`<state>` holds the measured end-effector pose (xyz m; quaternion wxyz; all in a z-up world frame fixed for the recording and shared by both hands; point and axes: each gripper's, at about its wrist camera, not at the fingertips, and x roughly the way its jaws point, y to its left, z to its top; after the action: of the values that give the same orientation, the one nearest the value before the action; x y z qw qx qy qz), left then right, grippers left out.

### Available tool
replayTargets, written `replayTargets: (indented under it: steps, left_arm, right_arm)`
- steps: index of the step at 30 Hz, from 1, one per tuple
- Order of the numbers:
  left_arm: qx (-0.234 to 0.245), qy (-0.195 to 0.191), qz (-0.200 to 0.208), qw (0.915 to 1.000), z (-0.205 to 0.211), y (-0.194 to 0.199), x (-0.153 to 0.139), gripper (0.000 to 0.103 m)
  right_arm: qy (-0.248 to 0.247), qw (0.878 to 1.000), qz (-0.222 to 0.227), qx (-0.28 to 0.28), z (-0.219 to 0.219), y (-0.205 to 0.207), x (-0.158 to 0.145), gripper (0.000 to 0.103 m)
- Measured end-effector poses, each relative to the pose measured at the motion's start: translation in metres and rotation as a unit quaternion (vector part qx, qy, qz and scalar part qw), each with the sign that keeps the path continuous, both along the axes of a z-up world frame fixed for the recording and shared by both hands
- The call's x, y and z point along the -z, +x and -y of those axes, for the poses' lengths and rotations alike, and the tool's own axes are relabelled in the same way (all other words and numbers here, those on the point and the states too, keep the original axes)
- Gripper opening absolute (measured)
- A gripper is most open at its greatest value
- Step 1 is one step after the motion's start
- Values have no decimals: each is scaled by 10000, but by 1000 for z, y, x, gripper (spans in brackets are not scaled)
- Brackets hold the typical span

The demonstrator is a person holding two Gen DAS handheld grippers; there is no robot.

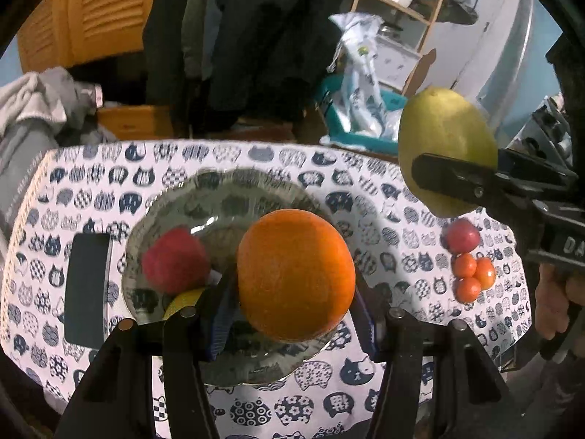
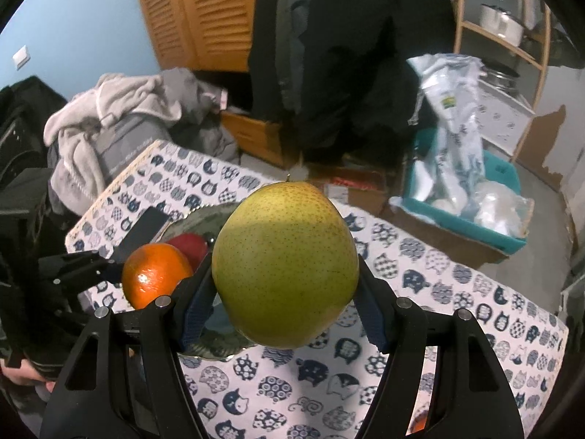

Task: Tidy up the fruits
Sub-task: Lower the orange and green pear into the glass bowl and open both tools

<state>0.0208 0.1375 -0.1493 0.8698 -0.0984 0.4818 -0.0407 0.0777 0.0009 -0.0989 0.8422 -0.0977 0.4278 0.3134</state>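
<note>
Left tool (image 1: 296, 314) clamped on the orange (image 1: 295, 274), pads on both flanks, held above the glass plate (image 1: 234, 197). Right tool (image 2: 283, 292) clamped on the green pear (image 2: 285, 267), held over the counter (image 2: 457, 292) just right of the plate. Already in the plate: red fruit (image 1: 174, 259), plus a yellow fruit (image 1: 184, 300) mostly hidden behind the left tool. On the cat-print cloth right of the plate: a reddish plum (image 1: 461, 236) touching three cherry tomatoes (image 1: 471, 276). Dark phone (image 1: 87, 289) lies left of the plate.
</note>
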Motion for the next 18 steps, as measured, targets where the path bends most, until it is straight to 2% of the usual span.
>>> replayTargets:
  steps: [9, 18]
  left_arm:
    - [-80, 108, -368, 9992, -1, 3, 30, 58]
    - [-164, 4, -729, 9972, 0, 4, 56, 58]
  right_arm:
    - [-81, 9991, -373, -179, -23, 1, 29, 70]
    - [-290, 9970, -644, -310, -34, 5, 64, 70]
